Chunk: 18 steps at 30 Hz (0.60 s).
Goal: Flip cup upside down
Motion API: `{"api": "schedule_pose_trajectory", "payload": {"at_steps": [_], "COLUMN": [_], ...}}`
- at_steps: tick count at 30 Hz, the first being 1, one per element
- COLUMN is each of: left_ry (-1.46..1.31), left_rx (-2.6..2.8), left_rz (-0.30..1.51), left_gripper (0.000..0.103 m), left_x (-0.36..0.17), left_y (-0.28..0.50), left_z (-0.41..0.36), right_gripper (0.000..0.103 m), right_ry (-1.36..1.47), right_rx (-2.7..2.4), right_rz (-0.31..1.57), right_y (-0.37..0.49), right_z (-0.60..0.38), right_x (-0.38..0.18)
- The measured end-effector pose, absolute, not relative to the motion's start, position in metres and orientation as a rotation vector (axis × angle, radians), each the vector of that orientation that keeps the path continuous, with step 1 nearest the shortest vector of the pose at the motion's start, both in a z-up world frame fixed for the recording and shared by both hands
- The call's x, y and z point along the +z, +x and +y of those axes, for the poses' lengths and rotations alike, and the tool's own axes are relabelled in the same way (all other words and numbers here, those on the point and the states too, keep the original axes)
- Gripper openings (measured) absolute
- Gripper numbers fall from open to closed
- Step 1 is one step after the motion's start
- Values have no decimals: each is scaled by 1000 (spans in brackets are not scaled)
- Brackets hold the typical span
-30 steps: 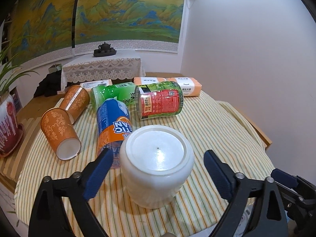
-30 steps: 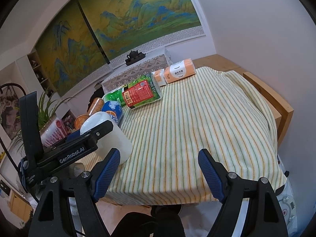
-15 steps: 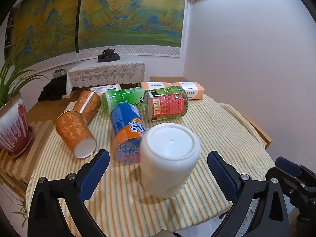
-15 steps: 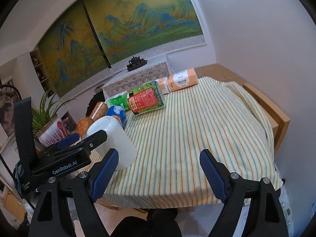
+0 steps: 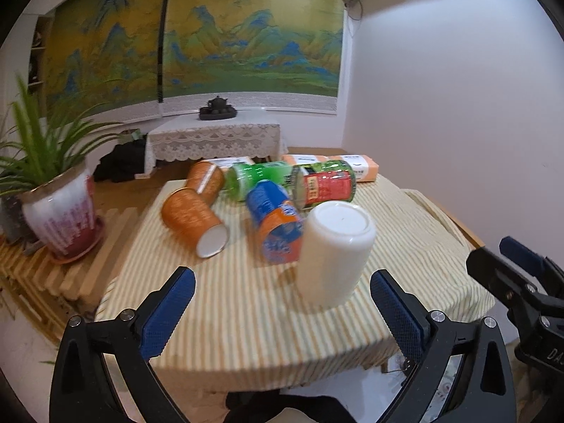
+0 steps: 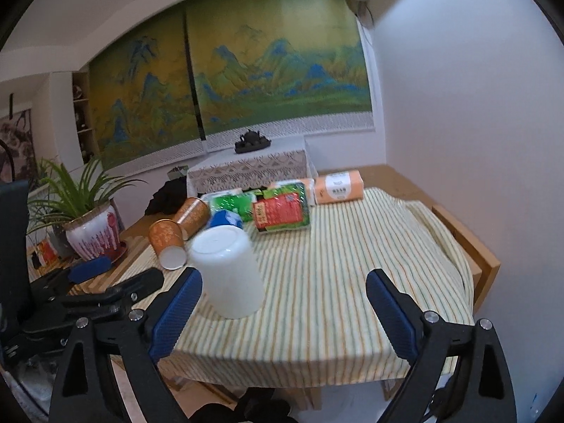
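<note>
A white cup (image 5: pixel 333 252) stands upside down, base up, on the striped tablecloth near the table's front edge; it also shows in the right wrist view (image 6: pixel 227 273). My left gripper (image 5: pixel 282 312) is open and empty, pulled back from the cup, off the table's front edge. My right gripper (image 6: pixel 283 312) is open and empty, also back from the front edge, with the cup ahead of its left finger. The right gripper shows at the right of the left wrist view (image 5: pixel 521 282).
Behind the cup lie a blue-orange can (image 5: pixel 275 222), a red-green can (image 5: pixel 326 183), a green bottle (image 5: pixel 259 176), two orange paper cups (image 5: pixel 192 215) and tissue packs (image 5: pixel 352 165). A potted plant (image 5: pixel 58 208) stands on a slatted bench at the left. A wall is at the right.
Both grippers have drawn back and up from the table. The left gripper, which had its fingers on either side of the cup, is now clear of it. The cup has stayed in place.
</note>
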State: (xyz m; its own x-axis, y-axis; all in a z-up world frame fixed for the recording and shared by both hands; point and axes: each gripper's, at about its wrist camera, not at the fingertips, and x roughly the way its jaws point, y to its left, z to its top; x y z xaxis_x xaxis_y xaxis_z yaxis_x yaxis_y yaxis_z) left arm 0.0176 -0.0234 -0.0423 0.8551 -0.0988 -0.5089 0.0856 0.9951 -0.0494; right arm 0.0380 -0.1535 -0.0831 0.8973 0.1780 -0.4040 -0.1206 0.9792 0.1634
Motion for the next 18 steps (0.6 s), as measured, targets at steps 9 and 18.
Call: {"api": "schedule_pose_trajectory", "payload": {"at_steps": [9,18], "left_ry": [-63,-74], "left_rx": [-6,43], "left_rz": [480,451], "left_gripper": [102,102], "left_x": [-27,-20], "left_y": [-29,-47], "left_z": [5,15], "right_gripper": [95,97], "right_ry": [99,64], "right_rx": [161,143], "right_rz": [353,299], "right_y": [8,-11], "right_z": [-127,-114], "right_x": [-73,-65]}}
